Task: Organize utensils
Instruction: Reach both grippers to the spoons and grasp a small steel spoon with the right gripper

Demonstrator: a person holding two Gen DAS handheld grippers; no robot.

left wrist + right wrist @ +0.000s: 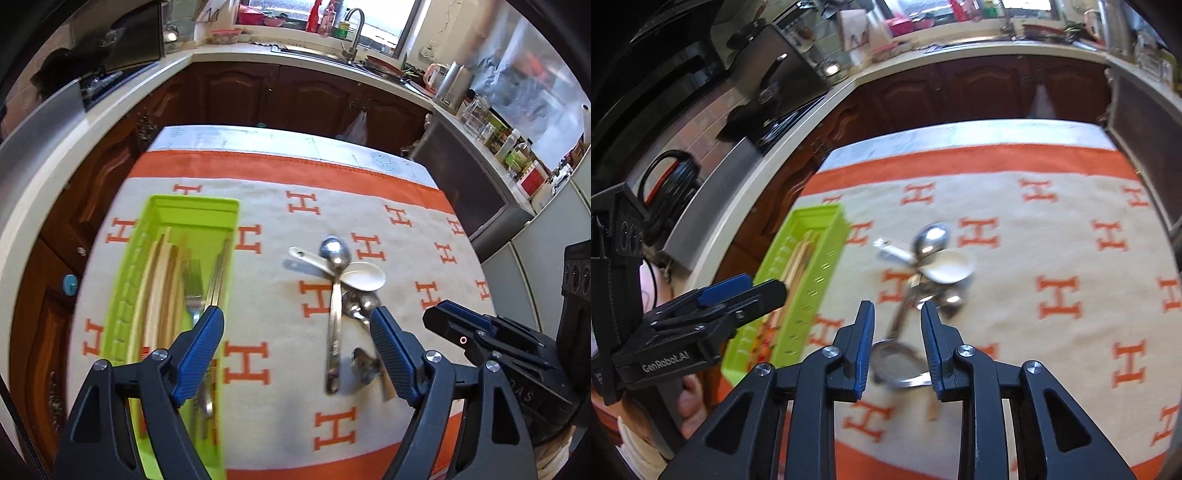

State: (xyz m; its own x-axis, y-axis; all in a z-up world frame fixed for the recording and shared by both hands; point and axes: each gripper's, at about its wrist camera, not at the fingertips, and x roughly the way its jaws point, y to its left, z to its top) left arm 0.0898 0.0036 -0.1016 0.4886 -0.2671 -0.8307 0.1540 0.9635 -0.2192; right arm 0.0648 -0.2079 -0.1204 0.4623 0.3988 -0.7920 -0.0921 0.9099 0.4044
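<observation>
Both claws, left (297, 317) and right (897, 310), gape empty above the spoon pile (338, 280) beside the green tray (122, 295).

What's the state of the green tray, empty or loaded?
Loaded. The green tray already holds a fork and chopsticks; spoons lie outside on the cloth.

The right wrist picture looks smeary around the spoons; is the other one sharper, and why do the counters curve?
Right wrist view: the pile of metal spoons and the white ceramic spoon are motion-blurred. Left wrist view: crisper, though the green plastic tray smears near the bottom. Both views: the fisheye lens bends the counters.
</observation>
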